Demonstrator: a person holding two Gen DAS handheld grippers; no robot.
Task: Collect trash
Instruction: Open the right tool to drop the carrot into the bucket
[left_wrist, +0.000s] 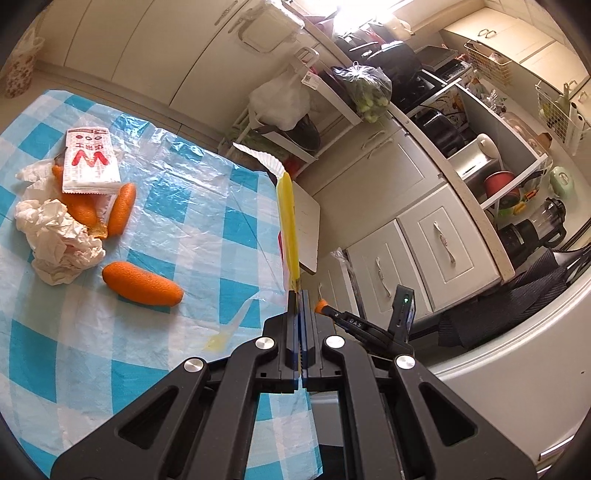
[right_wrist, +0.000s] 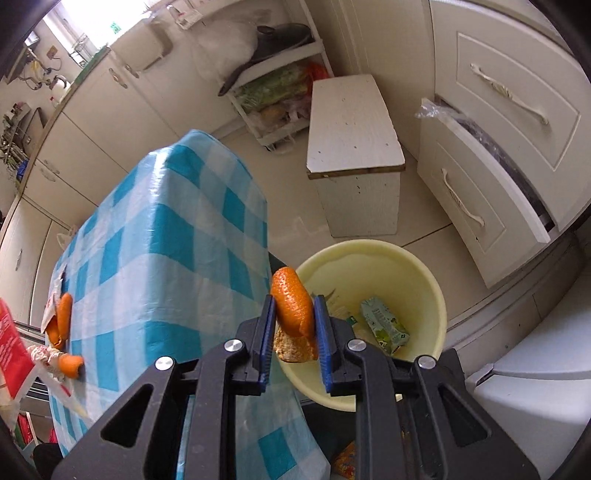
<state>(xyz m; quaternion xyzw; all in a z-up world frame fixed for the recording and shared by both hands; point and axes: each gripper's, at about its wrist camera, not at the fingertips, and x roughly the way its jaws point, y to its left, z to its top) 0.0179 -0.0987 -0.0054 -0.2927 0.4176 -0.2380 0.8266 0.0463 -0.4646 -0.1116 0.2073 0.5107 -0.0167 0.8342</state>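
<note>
In the left wrist view my left gripper (left_wrist: 298, 293) is shut on a thin yellow wrapper (left_wrist: 289, 221), seen edge-on and sticking up, with white fluted paper (left_wrist: 260, 158) at its far end. On the checked tablecloth (left_wrist: 207, 206) lie orange peels (left_wrist: 142, 284), a crumpled white tissue (left_wrist: 59, 240) and a white packet with a red W (left_wrist: 90, 162). My right gripper (right_wrist: 293, 299) is shut on a curled orange peel (right_wrist: 291, 306) and hangs at the rim of a pale yellow bin (right_wrist: 428, 295). The bin holds a green-and-white carton (right_wrist: 384, 321).
The bin stands on the floor against the table's corner (right_wrist: 255, 206). A white stool (right_wrist: 354, 122) is just beyond it. A drawer (right_wrist: 491, 192) stands pulled out on the right. More peels (right_wrist: 64, 317) and a red packet (right_wrist: 11, 339) show at the left.
</note>
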